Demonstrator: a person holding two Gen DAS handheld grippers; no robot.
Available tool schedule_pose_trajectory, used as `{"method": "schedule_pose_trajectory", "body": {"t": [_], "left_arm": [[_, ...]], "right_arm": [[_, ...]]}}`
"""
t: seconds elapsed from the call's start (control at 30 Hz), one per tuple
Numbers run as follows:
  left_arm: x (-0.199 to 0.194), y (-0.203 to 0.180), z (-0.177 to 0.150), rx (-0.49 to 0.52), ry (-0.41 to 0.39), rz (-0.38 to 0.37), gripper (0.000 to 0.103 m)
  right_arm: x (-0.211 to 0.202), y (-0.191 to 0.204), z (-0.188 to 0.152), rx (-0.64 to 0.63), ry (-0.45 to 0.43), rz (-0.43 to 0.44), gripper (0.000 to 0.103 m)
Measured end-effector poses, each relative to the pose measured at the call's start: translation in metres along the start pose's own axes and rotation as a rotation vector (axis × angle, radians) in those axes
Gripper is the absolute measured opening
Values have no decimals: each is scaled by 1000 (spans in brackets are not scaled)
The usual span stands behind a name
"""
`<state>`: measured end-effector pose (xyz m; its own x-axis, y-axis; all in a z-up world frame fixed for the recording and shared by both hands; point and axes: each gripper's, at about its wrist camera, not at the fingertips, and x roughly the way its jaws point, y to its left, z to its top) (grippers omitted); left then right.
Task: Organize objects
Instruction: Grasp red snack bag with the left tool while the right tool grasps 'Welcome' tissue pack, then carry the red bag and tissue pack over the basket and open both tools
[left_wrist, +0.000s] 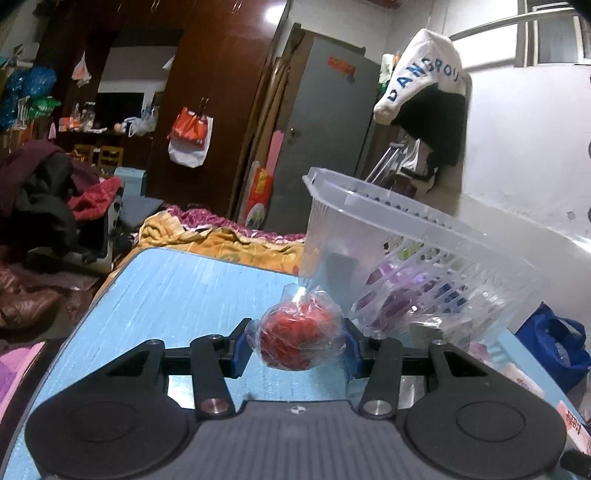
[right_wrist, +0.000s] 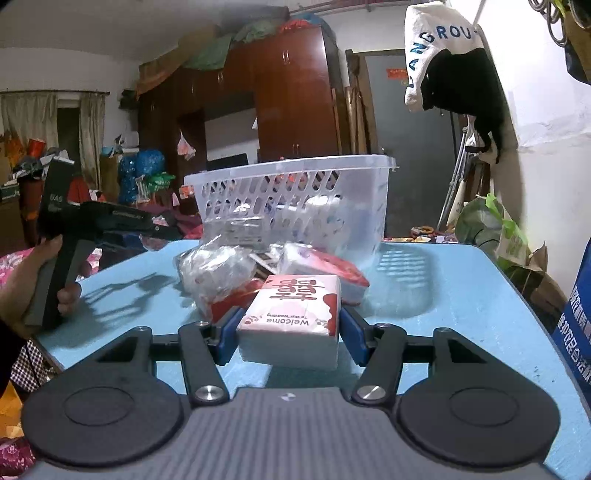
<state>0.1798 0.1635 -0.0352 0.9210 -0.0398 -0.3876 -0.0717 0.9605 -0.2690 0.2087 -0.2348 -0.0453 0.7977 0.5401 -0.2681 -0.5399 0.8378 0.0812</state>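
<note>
While the clear slatted basket (right_wrist: 291, 199) already shows a few packets through its walls, the sorting looks to me roughly midway: the left tool (left_wrist: 298, 345) is closed on a red item wrapped in clear plastic (left_wrist: 300, 341), lifted just off the blue desk (left_wrist: 177, 295) and near the basket's corner, and the right tool (right_wrist: 289, 332) has its blue fingers (right_wrist: 352, 332) pressed to both sides of a white-and-red tissue pack printed "Welcome" (right_wrist: 291, 321); whether that pack is raised or resting on the desk I cannot tell. Left to do, by my reckoning, are these two, plus a crinkled clear bag (right_wrist: 216, 275) and another red-and-white pack (right_wrist: 325, 269) lying just in front of the basket. Room is fair: bare desk lies to the left of the pile, though the basket's tall rim must be cleared, the desk's rounded edge falls away to bedding on the far side, and a blue carton (right_wrist: 576, 325) crowds the right edge.
</note>
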Motion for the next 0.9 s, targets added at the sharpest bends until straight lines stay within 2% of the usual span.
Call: {"method": "schedule_pose_trajectory", "body": {"t": [0.27,0.63,0.9], "left_arm": [[-9,2,1,-1,-56,-10,53],[-10,4,2,3,-66,-6,53],[-23,3,2,6,-115,-51,53]], "right_arm": [[-7,-15,6,47,-45,44,59],[-6,-20,8,68,-50,58,58],[-16,-19,12,61,-108,87,58]]}}
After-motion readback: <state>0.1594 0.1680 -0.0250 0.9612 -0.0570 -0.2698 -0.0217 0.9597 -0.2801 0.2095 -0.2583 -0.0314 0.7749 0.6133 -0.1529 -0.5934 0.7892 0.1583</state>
